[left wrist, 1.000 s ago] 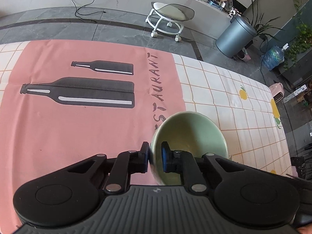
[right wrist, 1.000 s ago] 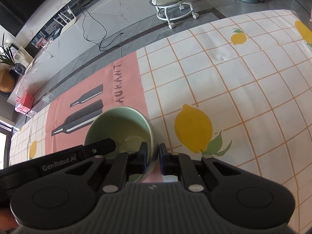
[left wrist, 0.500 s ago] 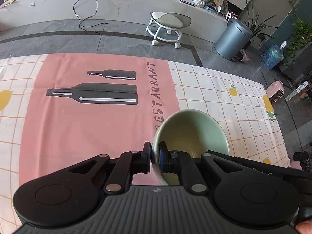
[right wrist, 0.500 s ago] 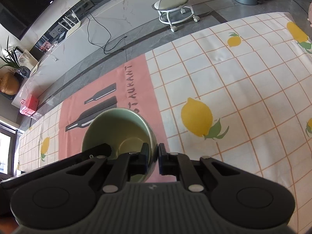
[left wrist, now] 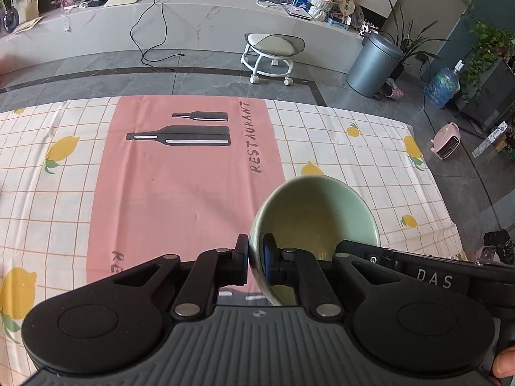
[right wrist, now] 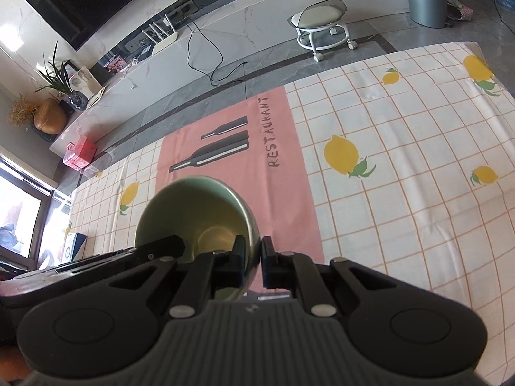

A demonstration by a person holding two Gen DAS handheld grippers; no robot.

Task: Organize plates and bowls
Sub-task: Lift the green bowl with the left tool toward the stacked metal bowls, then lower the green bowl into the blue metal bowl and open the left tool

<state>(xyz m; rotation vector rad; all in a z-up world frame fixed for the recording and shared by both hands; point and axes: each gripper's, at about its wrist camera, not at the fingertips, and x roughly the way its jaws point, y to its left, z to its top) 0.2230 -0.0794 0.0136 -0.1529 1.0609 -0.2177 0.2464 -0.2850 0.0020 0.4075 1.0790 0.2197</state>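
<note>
Left wrist view: we are holding the green bowl (left wrist: 313,215) by its rim in the left gripper (left wrist: 256,259), jaws nearly closed, one pad outside the wall and one inside. The bowl is hanging clear above the tablecloth (left wrist: 64,199), over the seam where the pink panel (left wrist: 180,199) meets the lemon-print checks. Compared with a second ago, far more of the cloth is showing: both bottle graphics (left wrist: 180,136) now sit small and well up the picture, the whole word RESTAURANT (left wrist: 252,138) is readable, and the near and left checks have come into sight, so the bowl is rising away from the table. The right gripper (left wrist: 428,273) is reaching in from the right edge, its fingers on the bowl's far side. A wheeled stool (left wrist: 273,53) and a grey bin (left wrist: 375,66) are standing on the floor beyond.

Right wrist view: we are pinching the opposite side of the rim in the right gripper (right wrist: 254,262), jaws narrow on the bowl (right wrist: 196,209) wall. The left gripper (right wrist: 161,247) is entering from the left, across the bowl's mouth. The large lemon (right wrist: 341,156) is sitting smaller and higher than a second ago, and the tablecloth (right wrist: 402,160) is spreading wider beneath us, its far edge now in sight.
</note>
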